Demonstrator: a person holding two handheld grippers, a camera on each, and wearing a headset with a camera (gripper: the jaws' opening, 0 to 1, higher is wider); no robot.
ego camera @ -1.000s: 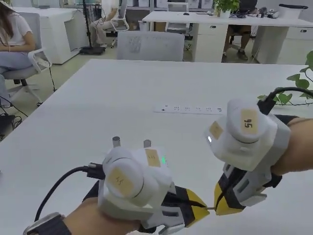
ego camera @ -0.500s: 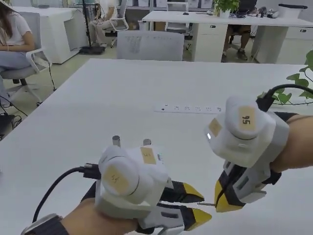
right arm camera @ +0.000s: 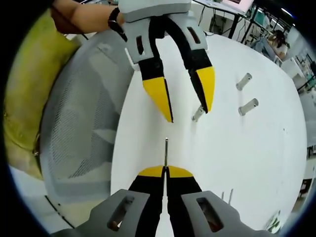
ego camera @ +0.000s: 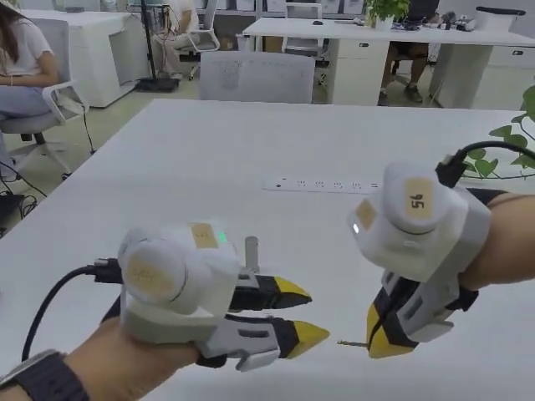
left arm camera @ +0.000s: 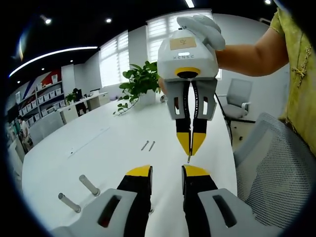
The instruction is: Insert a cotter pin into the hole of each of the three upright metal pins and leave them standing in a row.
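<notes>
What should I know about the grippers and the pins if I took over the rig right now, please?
Left gripper: open, empty.
Right gripper: shut on a cotter pin, its tip toward the left gripper.
Three metal pins stand upright on the table; two spare cotter pins lie farther off.
Done: no metal pin visibly fitted yet.
To do: all three insertions.

Three grey metal pins (right arm camera: 248, 106) stand on the surface (right arm camera: 247, 163); my right hand-held gripper (right arm camera: 166, 169) pinches a thin cotter pin (right arm camera: 166, 152)
</notes>
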